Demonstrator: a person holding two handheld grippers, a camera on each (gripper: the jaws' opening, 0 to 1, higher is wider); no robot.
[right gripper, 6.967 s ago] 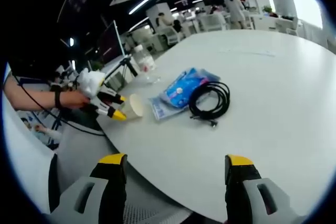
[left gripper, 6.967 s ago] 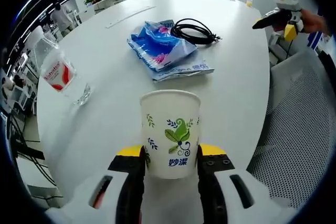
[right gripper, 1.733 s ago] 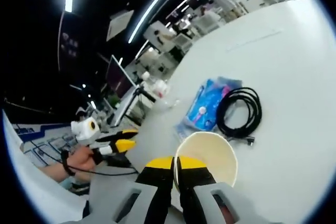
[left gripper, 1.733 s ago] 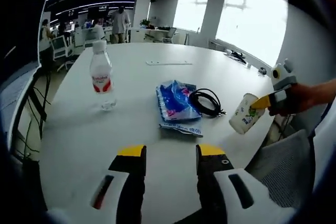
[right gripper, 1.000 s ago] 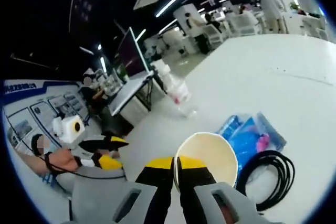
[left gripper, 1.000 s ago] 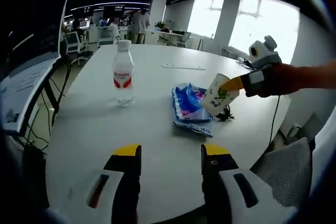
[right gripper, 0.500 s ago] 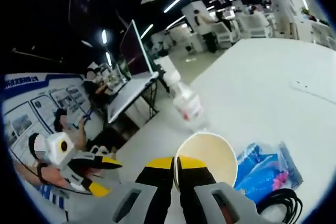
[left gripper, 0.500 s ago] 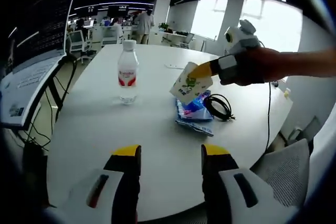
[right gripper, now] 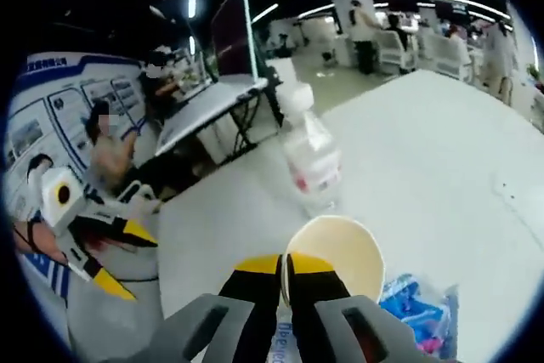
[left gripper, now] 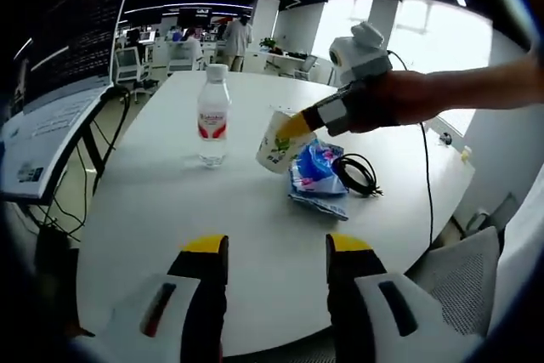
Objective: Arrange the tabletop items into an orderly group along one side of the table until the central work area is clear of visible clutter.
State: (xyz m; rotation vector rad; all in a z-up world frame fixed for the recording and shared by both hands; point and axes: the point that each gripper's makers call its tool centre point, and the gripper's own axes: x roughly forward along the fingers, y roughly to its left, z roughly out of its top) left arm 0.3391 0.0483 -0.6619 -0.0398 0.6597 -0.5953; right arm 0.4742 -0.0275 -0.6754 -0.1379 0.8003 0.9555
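Left gripper view: the left gripper (left gripper: 267, 252), jaws wide and holding nothing, hovers over a round white table (left gripper: 153, 210). The right gripper (left gripper: 299, 122) carries a white paper cup with green leaf print (left gripper: 278, 140), tilted, between a clear plastic water bottle with red label (left gripper: 212, 116) and a blue plastic packet (left gripper: 316, 174); a coiled black cable (left gripper: 359, 172) lies beside the packet.

Right gripper view: the right gripper's (right gripper: 285, 271) jaws pinch the cup's (right gripper: 336, 254) rim, just before the bottle (right gripper: 311, 155).

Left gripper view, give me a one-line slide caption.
Right gripper holds a paper cup between the water bottle and blue packet.
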